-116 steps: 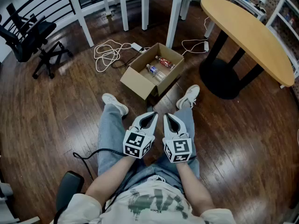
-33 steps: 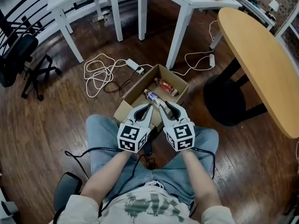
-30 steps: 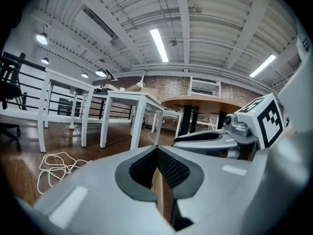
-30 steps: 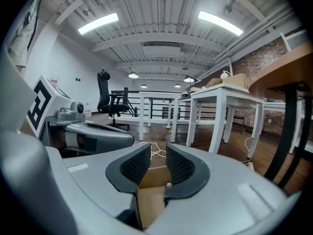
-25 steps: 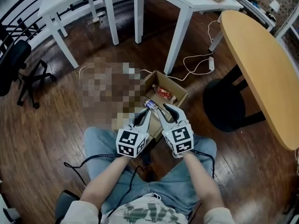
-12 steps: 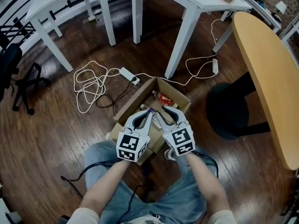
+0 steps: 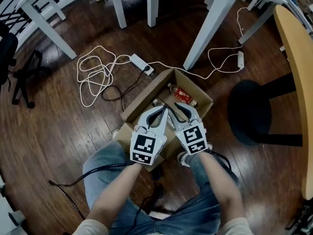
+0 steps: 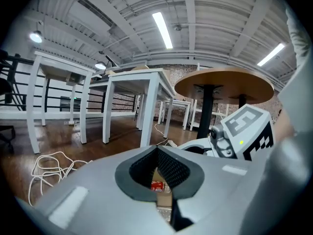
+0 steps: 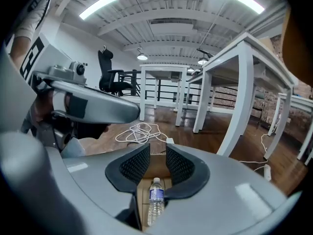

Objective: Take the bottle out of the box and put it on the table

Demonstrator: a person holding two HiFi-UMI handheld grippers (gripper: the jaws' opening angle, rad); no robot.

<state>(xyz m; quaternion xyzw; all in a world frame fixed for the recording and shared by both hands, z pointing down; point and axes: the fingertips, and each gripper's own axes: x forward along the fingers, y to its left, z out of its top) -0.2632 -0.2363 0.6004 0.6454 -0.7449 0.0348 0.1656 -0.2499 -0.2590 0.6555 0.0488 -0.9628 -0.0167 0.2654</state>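
Progress so far is only the approach: nothing is lifted, and both bottles lie inside the box (image 7: 146,93), which sits open on the floor (image 7: 58,131) just past the person's knees. In the head view the red bottle (image 7: 184,95) lies toward 1 o'clock in the box, near the far wall. The clear bottle (image 9: 155,199) lies nearer the middle with its cap pointing away, mostly covered in that view by the grippers.

The left gripper (image 7: 157,112) and right gripper (image 7: 180,109) hang side by side over the box's 6 o'clock edge, both pointing into it. The left gripper's jaws have their tips together with nothing caught between them; the red bottle shows only through the hollow behind the tips, well beyond. The right gripper's jaws stand a little apart and grip nothing. The clear bottle lies ahead and below them, lined up with the gap but not between the pads.

I judge that the right gripper is going for the clear bottle, and that its gap looks too narrow for the body, so it would need to widen first. All the work is left: reaching down, closing on a bottle, lifting it out of the box and carrying it to the table (image 7: 301,82) at 3 o'clock. Whether one bottle or both must go I cannot tell
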